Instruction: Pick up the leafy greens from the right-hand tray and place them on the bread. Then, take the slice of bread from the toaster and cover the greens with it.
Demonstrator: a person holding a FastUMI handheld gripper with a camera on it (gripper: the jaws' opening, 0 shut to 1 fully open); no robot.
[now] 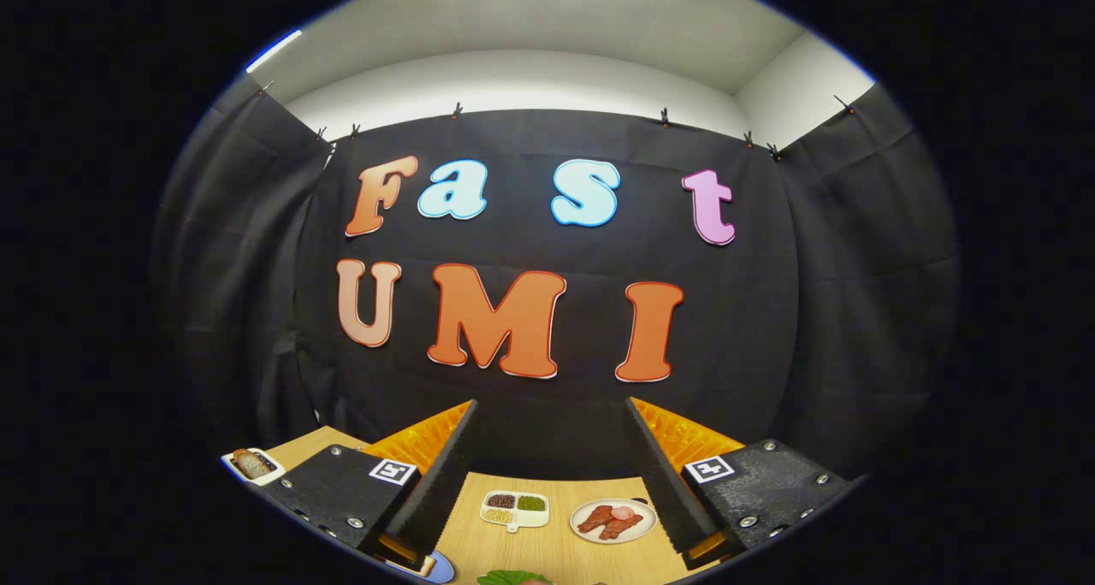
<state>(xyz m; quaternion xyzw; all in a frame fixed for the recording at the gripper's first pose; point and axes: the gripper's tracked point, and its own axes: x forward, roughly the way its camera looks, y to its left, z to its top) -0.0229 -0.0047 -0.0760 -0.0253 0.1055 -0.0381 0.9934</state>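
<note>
Tool [552, 414] raised above the table, fingers spread wide with nothing between them.

Nearest the camera, between the bases of the two fingers, a patch of leafy greens [511, 577] shows at the lowest part of the view, on the wooden table [547, 546]; whether a tray carries it cannot be told. Just beside the left finger's base lies part of a blue plate [438, 568]. Further ahead on the table, still between the fingers, sit a white divided dish [514, 510] with dark, green and pale fillings, and just beside it a round plate [613, 520] carrying reddish-brown meat pieces. Outside the left finger, a small white tray [253, 465] holds a brown bread-like piece. Beyond the table hangs the black cloth wall [813, 311], with a pale ceiling [530, 38] above it.
</note>
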